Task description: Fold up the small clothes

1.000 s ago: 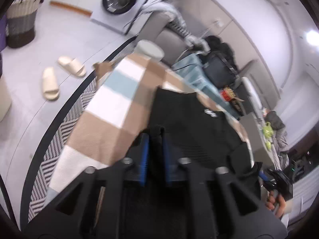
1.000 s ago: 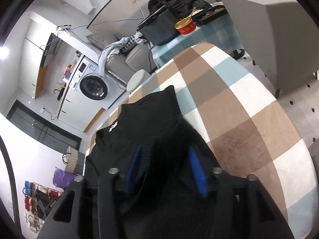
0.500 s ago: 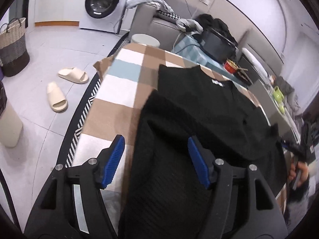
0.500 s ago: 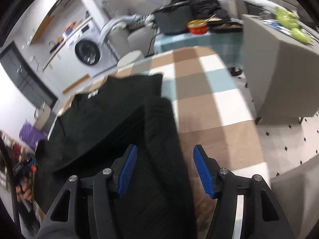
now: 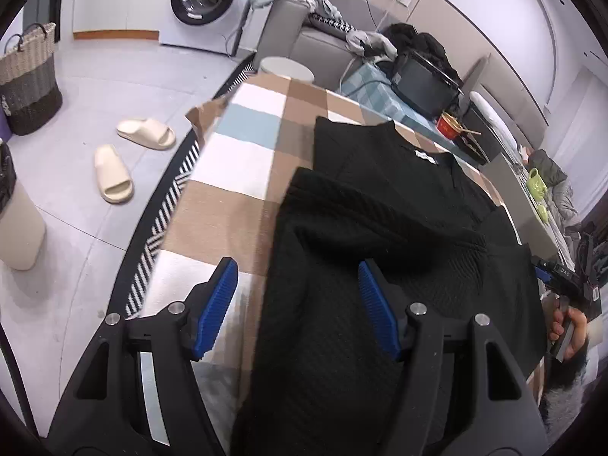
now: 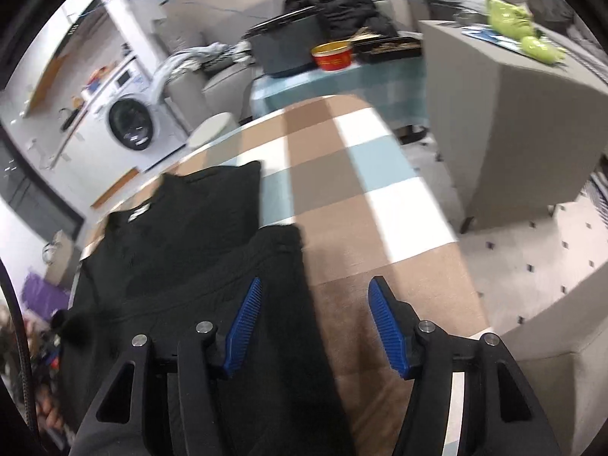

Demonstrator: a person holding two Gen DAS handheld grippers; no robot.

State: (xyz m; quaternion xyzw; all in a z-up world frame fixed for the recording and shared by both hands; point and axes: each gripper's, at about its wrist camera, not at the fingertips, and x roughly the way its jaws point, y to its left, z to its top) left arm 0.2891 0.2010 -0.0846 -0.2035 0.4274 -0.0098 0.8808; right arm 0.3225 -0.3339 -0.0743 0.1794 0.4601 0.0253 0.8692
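Left wrist view shows the left gripper (image 5: 298,296) spread wide over the black sweater (image 5: 380,228) lying folded on the checked blanket (image 5: 228,205), while the right gripper (image 6: 315,323) gapes empty above its other edge.

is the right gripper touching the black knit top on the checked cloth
Cannot tell. In the right wrist view the right gripper is open above the black knit top, its left blue pad overlapping the fabric in the image, with no visible gap or contact.
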